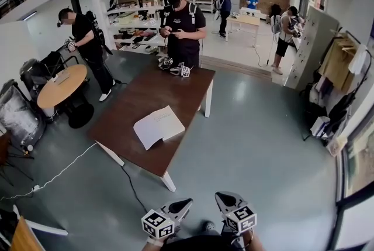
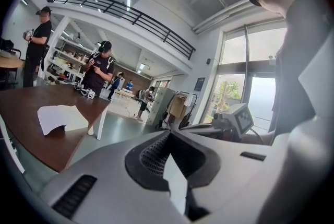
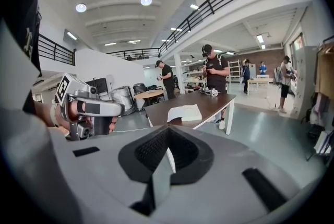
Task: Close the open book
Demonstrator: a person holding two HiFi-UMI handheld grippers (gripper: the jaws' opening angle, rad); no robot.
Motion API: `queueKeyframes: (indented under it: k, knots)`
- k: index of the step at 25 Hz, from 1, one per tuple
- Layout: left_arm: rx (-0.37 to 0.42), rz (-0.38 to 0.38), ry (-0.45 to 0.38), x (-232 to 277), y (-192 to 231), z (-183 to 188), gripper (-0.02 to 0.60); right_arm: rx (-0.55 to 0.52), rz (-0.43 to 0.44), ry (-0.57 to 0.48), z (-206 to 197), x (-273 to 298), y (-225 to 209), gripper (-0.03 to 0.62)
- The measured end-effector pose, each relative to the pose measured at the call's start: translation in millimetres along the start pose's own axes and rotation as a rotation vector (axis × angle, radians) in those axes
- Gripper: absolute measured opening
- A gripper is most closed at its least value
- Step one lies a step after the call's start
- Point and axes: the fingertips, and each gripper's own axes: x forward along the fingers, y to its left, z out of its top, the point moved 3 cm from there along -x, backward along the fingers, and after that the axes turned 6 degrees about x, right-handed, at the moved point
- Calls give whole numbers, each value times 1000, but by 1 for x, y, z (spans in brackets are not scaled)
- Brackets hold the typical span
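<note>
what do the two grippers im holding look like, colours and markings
They match. The left gripper and right gripper each have a light grey moulded body that tapers to a dark tip. Inside the jaws sit black ribbed pads. Each gripper carries a white cube printed with black square markers.

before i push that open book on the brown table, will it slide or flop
The open book looks thin, with pages arching up in the left gripper view, so it would probably flex rather than lift stiffly. It lies on a smooth brown table, so a sideways push may slide it. It seems light.
</note>
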Motion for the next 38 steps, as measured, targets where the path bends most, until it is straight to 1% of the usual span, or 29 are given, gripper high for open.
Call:
queueKeyframes:
  k: [9, 14, 17, 22, 25, 28, 31, 38]
  knots:
    - [30, 31, 11, 52, -5, 7, 3, 25, -12, -27, -1, -22, -59, -14]
    - [33, 66, 11, 86, -12, 10, 3, 14, -15, -22, -1, -36, -99, -13]
    - [28, 76, 10, 97, -16, 10, 3, 29, -10, -33, 0, -39, -114, -14]
    - [8, 90, 20, 100, -20, 5, 3, 33, -5, -25, -2, -37, -124, -14]
    - [-8, 110, 29, 96, -16, 0, 3, 53, 11, -20, -4, -30, -125, -14]
    - [-26, 123, 29, 93, -9, -5, 3, 28, 19, 5, -7, -22, -121, -13]
    - [-38, 108, 25, 96, -1, -6, 3, 11, 12, 18, -4, -17, -118, -14]
    - [-39, 36, 13, 103, 35, -3, 3, 28, -51, 23, 3, 10, -115, -13]
